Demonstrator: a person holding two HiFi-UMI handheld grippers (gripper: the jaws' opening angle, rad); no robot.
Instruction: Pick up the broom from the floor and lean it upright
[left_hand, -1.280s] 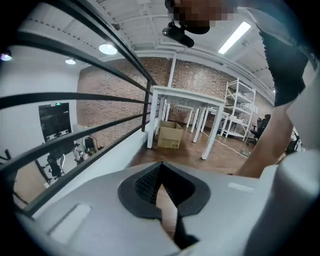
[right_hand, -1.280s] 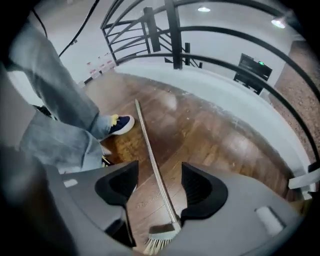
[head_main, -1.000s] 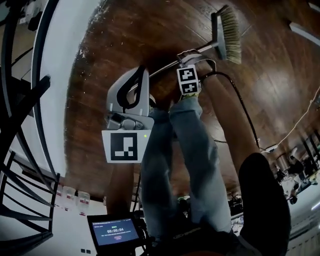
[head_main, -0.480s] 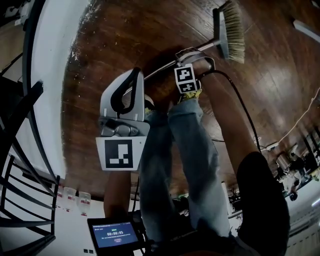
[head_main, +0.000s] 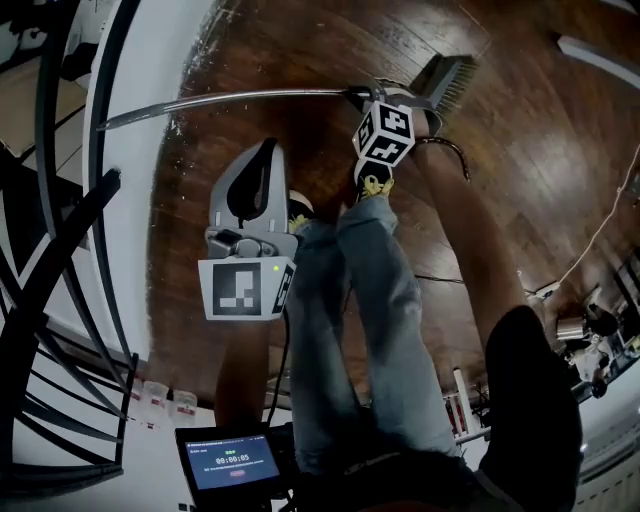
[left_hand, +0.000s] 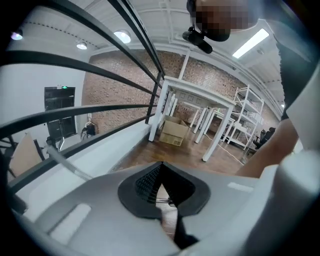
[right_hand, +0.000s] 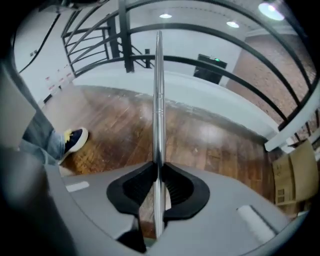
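Observation:
The broom's silver handle (head_main: 230, 97) runs off to the left above the dark wooden floor, and its brush head (head_main: 447, 80) shows just right of my right gripper (head_main: 372, 98). In the right gripper view the handle (right_hand: 158, 100) passes straight up between the black pads of that gripper (right_hand: 158, 187). Its jaws are closing and the pads clasp the pole. My left gripper (head_main: 262, 150) hovers lower and to the left, apart from the broom. Its jaws (left_hand: 161, 192) are shut with nothing in them.
A black curved stair railing (head_main: 60, 250) and a white ledge (head_main: 150, 60) bound the left side. The person's legs (head_main: 370, 300) and a shoe (right_hand: 75, 140) are below the grippers. A cable (head_main: 590, 240) crosses the floor at right. A cardboard box (left_hand: 172, 131) sits by a white table (left_hand: 200, 107).
The broom has come up off the floor in the right gripper. Its handle swung from a diagonal to pointing left, and the gripper rolled. The left gripper rose a little.

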